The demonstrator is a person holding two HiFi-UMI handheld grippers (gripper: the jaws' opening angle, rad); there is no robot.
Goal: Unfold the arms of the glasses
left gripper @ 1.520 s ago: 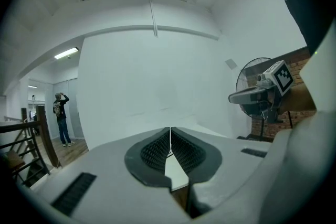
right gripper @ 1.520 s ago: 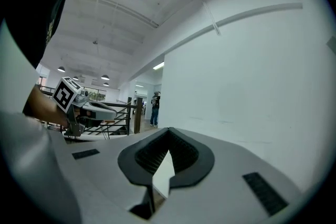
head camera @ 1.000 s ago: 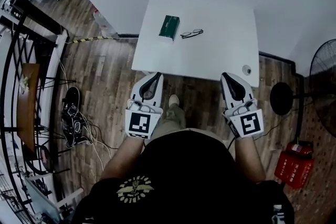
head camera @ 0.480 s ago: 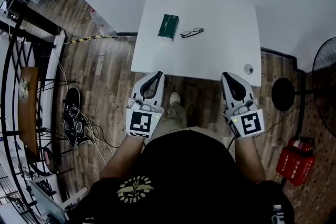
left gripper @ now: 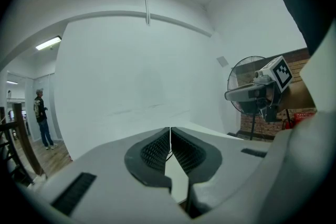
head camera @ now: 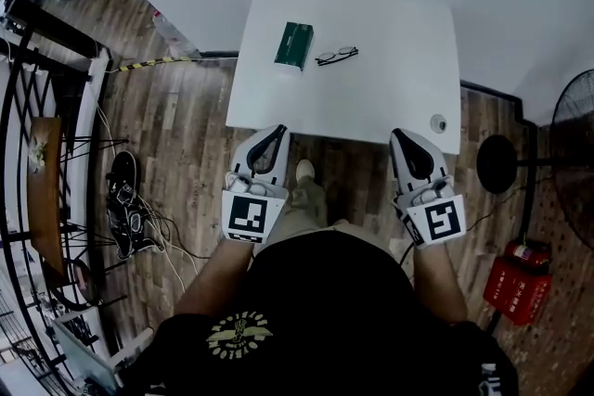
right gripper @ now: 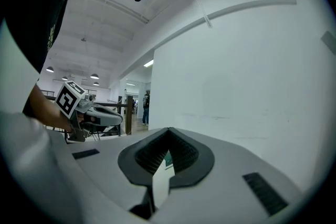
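Both grippers are hanging clenched at the table's near edge, and the glasses are lying well beyond them.

From the head view we're looking down on one smooth white rectangular table (head camera: 371,97), one pair of thin dark-framed glasses (head camera: 336,57) lying just beside one flat green box (head camera: 294,45), and two white grippers: the left gripper (head camera: 275,133) and the right gripper (head camera: 401,134), both well short of the glasses. In the left gripper view, the left gripper (left gripper: 170,131) is pressing its ridged black pads together, empty. In the right gripper view, the right gripper (right gripper: 169,131) is doing likewise, tips meeting on nothing.
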